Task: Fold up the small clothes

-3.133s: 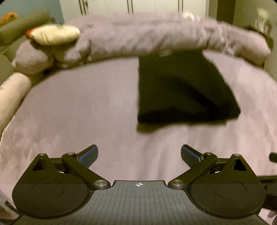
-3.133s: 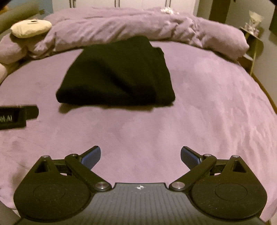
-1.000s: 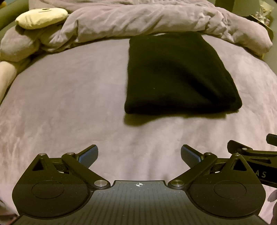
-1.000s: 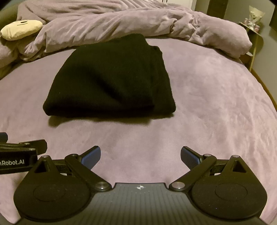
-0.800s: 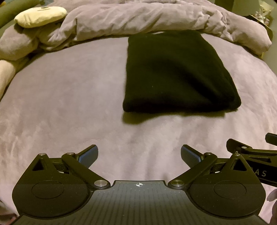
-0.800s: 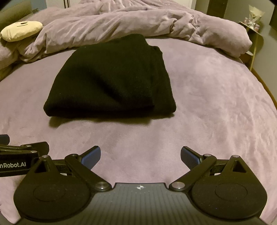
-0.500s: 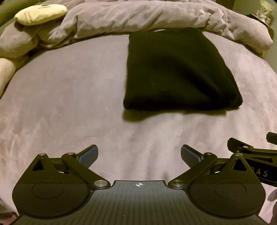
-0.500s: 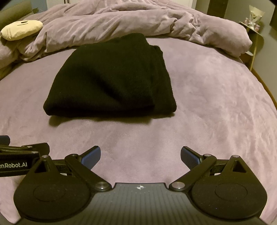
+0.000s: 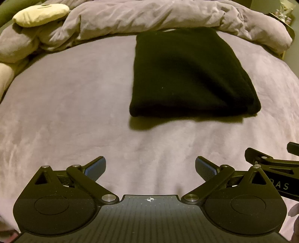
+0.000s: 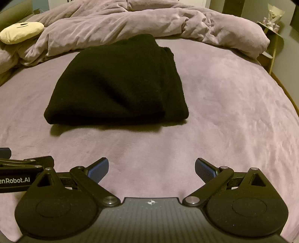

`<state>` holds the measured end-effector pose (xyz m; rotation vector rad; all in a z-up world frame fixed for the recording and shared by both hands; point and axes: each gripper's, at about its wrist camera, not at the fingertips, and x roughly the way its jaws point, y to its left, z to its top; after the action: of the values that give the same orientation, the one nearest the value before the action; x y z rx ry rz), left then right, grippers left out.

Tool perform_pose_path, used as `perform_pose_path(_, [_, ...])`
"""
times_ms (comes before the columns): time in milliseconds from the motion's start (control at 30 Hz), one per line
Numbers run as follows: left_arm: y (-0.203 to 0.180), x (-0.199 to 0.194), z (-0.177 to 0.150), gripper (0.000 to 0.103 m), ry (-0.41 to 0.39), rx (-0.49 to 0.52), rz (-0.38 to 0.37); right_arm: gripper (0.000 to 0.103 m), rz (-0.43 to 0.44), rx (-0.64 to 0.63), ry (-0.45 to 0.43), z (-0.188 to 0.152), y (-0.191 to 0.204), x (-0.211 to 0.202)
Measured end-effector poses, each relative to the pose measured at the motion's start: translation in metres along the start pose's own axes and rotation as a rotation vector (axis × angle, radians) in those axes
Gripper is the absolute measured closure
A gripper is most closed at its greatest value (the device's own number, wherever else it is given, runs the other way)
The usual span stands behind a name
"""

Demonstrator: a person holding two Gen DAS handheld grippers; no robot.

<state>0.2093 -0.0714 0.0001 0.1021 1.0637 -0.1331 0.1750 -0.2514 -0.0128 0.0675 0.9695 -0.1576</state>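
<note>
A black garment (image 9: 190, 74) lies folded into a thick rectangle on the purple bed cover (image 9: 65, 112); it also shows in the right wrist view (image 10: 119, 82). My left gripper (image 9: 150, 168) is open and empty, held over the bare cover short of the garment's near edge. My right gripper (image 10: 151, 168) is open and empty too, short of the same edge. Each gripper's side shows at the edge of the other's view.
A rumpled purple duvet (image 10: 149, 24) is bunched along the back of the bed. A cream cushion (image 9: 41, 12) lies at the back left on it. A small side table (image 10: 271, 30) stands past the bed's right edge.
Both grippers have stayed open and nearly still over the last second. Since three seconds ago both views have come closer to the garment.
</note>
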Motion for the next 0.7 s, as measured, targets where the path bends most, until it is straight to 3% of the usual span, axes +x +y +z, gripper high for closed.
perform_pose_path(700, [-0.0059,0.0035,0.0016,0.000,0.002,0.012,0.006,0.004,-0.009,0.000,-0.002,-0.0015,-0.0010,0.0024])
